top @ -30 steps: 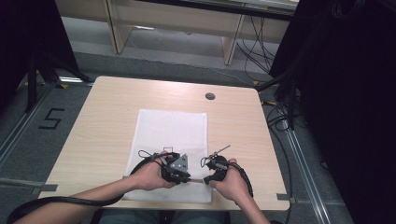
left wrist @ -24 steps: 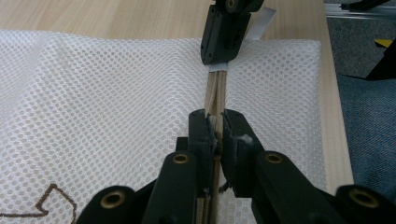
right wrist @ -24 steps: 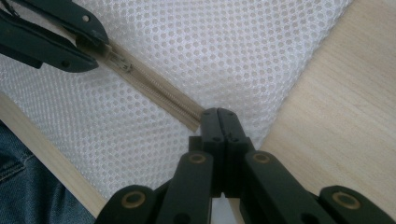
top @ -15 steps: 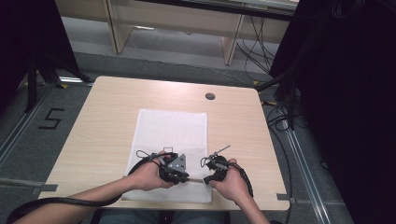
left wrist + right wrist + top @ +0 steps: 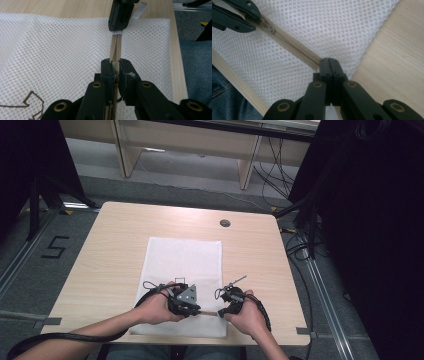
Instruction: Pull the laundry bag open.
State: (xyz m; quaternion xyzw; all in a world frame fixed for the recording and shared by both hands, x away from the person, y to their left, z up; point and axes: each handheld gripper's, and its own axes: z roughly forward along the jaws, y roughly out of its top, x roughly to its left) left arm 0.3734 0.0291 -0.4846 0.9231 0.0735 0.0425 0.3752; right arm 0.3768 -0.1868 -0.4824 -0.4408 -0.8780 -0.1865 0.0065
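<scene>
Holding steady, nothing shifts: left tool (image 5: pixel 115 71) pinches the beige zipper (image 5: pixel 289 46) of the white mesh laundry bag (image 5: pixel 182 265) near the surface's (image 5: pixel 110 250) near edge; right tool (image 5: pixel 328 62) clamps the zipper's end, ready for pulling.

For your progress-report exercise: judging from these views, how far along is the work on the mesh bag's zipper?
Done: both grips are set. The right gripper is shut on the zipper's end at the mesh bag's edge; the left gripper is shut on what looks like the zipper pull. In hand: holding the tape taut between them. Left: sliding the pull; whether the teeth are open or closed is too fine to tell.
</scene>
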